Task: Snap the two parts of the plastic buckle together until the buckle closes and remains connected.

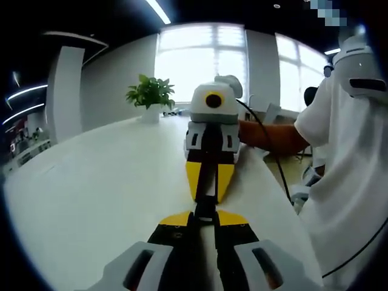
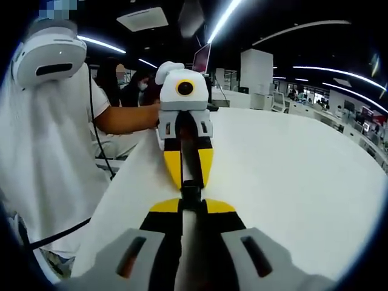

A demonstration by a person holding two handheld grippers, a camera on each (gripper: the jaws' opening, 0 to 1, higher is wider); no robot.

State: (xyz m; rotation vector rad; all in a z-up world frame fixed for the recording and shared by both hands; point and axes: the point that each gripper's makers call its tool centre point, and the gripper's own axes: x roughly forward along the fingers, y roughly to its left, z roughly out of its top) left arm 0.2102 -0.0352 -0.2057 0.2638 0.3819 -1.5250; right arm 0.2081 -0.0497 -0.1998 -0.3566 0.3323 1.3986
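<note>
- The left gripper [image 1: 205,213] has its yellow-tipped jaws drawn together, clamped on one dark buckle half [image 1: 206,206] at the tips
- The right gripper [image 2: 190,202], seen from its own camera, is likewise pinched tight on the other buckle half [image 2: 190,193], a small dark piece between its tips
- The two grippers face each other nose to nose above the white table [image 1: 91,188], and the two pieces meet in the narrow gap between the opposing tips
- Judging by how close the tips sit, the halves appear pushed into each other; whether the latch has actually clicked cannot be told, since the jaws hide the joint
- What seems left: confirm that the buckle holds, then let it rest in plain sight on the table
- Beyond the hands, a person in a white shirt [image 2: 54,151] stands at the table edge, and a potted plant [image 1: 150,97] sits far down the tabletop
</note>
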